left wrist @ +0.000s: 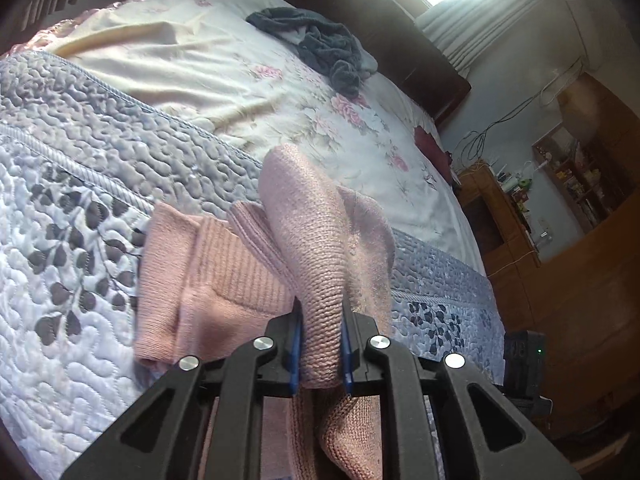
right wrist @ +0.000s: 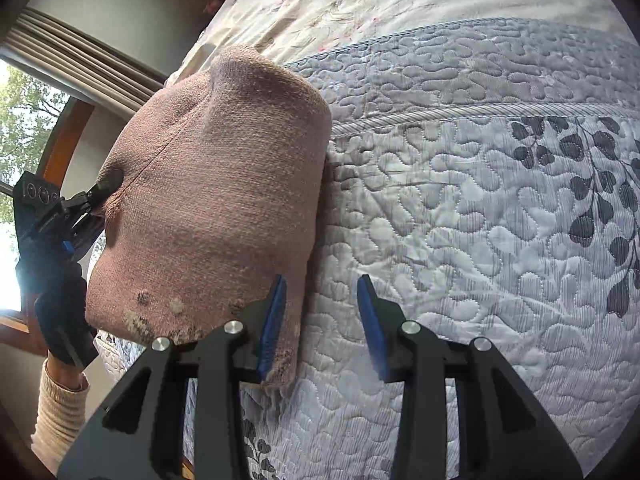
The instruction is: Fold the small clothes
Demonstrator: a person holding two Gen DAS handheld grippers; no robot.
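On the bed's quilt (left wrist: 80,184), the pink sock (left wrist: 320,248) is lifted, doubled over, pinched in the left gripper (left wrist: 320,350). Right gripper (right wrist: 322,320) hangs released beside it, grasping nothing. Fold looks half done; the dark clothes (left wrist: 320,44) wait.

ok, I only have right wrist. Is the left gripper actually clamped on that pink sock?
Observer: Yes. Left wrist shows the left gripper shut on the pink sock.
Operator: Anything else pink?
Observer: More pink knit lies on the quilt beside the jaws; can't tell if it's a separate sock.
Operator: More laundry?
Observer: A dark grey heap on the floral sheet, further up the bed.
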